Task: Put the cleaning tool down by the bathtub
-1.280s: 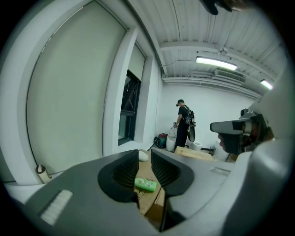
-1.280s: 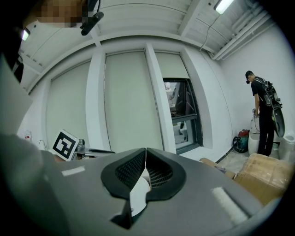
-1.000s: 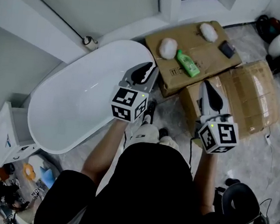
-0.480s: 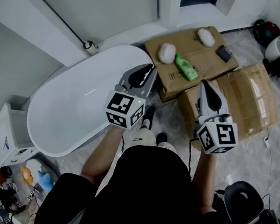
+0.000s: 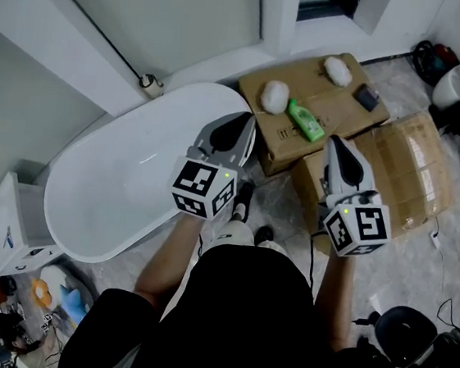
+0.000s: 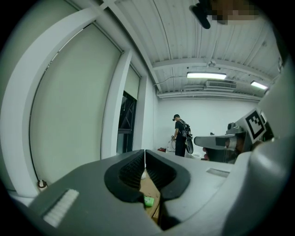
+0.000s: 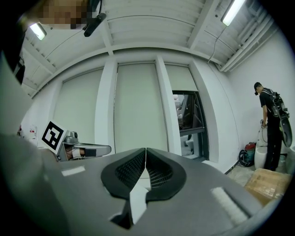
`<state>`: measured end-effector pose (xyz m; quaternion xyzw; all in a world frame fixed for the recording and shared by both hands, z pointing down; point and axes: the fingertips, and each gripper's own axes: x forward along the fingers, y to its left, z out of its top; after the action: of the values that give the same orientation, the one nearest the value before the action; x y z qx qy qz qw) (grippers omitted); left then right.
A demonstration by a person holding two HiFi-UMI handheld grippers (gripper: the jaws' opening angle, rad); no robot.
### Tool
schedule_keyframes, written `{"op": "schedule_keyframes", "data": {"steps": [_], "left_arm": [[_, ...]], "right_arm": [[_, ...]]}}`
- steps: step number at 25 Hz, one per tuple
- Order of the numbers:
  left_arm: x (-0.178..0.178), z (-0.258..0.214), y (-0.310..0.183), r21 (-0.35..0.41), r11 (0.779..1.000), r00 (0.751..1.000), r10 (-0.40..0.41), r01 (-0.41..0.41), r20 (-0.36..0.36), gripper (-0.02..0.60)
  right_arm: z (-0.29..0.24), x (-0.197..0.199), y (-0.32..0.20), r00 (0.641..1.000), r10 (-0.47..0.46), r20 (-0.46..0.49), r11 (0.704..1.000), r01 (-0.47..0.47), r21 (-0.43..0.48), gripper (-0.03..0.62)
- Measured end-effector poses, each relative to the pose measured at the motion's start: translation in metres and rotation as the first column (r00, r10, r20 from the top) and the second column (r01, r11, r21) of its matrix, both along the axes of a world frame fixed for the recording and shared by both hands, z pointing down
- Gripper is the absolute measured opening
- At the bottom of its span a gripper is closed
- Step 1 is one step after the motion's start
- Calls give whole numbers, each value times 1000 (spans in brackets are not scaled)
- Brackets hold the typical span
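Note:
The white bathtub [image 5: 88, 196] fills the left of the head view. On the floor against its near rim lies a narrow dark thing [image 5: 242, 199]; I cannot tell whether it is the cleaning tool. My left gripper [image 5: 243, 123] hovers above that spot, pointing level. Its jaws have just been closing and now meet with nothing between them [image 6: 144, 159]. My right gripper [image 5: 336, 143] is held over a cardboard box, also shut and empty [image 7: 145, 159]. Each gripper shows in the other's view: the right gripper [image 6: 216, 140] and the left gripper [image 7: 87, 150].
Two cardboard boxes [image 5: 335, 96] [image 5: 409, 171] stand right of the tub; the far one carries two white lumps [image 5: 275, 96], a green bottle [image 5: 305, 120] and a small dark item [image 5: 367, 96]. A white cabinet [image 5: 6, 228] and a black stool [image 5: 407, 331] sit nearby. A person [image 6: 181, 133] stands far off.
The left gripper's jaws have closed. Both grippers have risen a little. The dark thing on the floor has stayed by the tub.

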<state>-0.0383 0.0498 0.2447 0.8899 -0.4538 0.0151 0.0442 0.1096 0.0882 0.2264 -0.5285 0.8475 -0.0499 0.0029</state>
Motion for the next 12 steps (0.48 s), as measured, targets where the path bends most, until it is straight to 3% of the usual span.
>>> {"op": "schedule_keyframes", "data": {"steps": [12], "left_arm": [[-11, -4, 3, 1, 1000, 1000, -17, 17, -12, -2]], "right_arm": [[-7, -9, 1, 1000, -14, -23, 1000, 14, 26, 9]]}}
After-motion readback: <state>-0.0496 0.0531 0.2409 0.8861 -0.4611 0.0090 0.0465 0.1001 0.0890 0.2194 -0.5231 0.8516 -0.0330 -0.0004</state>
